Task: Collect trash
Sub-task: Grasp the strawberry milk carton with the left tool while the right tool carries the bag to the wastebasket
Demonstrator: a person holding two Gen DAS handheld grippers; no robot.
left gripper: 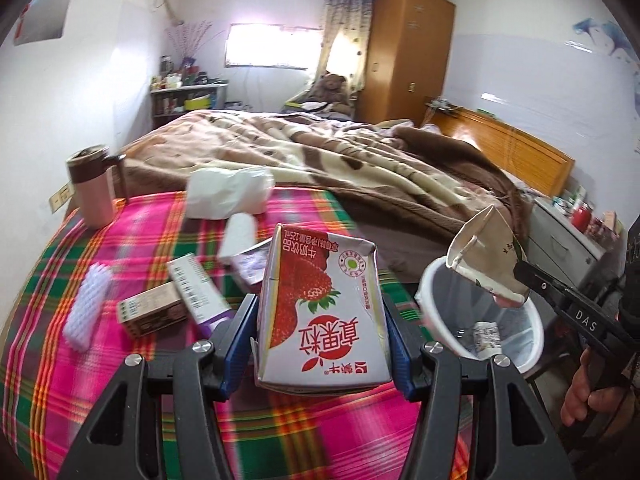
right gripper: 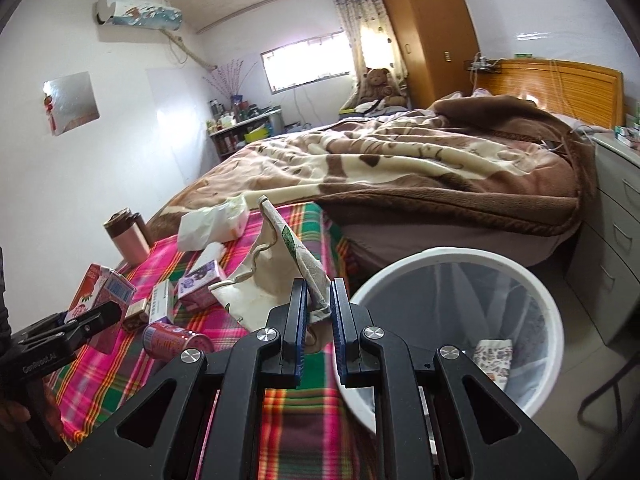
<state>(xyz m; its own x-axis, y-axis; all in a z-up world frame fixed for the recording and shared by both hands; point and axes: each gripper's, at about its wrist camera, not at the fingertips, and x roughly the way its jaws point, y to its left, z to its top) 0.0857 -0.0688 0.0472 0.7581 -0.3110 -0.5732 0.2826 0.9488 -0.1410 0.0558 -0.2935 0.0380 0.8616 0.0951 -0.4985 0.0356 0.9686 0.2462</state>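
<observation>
The bed (right gripper: 400,168) is occupying most of both views, with a brown and cream blanket (left gripper: 320,160) lying rumpled over it and a pink plaid cloth (left gripper: 120,280) covering its near end.

The white waste bin (right gripper: 552,304) is standing on the floor just beside the near right corner of the bed, with one printed wrapper (right gripper: 494,360) lying inside.

The strawberry milk carton (left gripper: 320,308) is standing upright in the left gripper (left gripper: 320,320), long axis vertical, printed face toward the camera with its text upside down. The blue pads are pressing both narrow sides, so the jaws are standing about one carton-width apart.

The flattened beige carton (right gripper: 276,268) is hanging in the right gripper (right gripper: 318,308), pinched at one folded corner between nearly closed jaws. Its long axis is pointing up and away from the camera, and in the left wrist view it is sitting over the bin rim.

On the plaid cloth, a pink tumbler (left gripper: 90,192) is standing near the far left corner. A white plastic bag (left gripper: 228,192) is lying along the far edge by the blanket. A purple carton (right gripper: 200,284), a red can (right gripper: 176,340), a white brush (left gripper: 86,312) and small boxes (left gripper: 154,314) are lying scattered left of the held cartons.
</observation>
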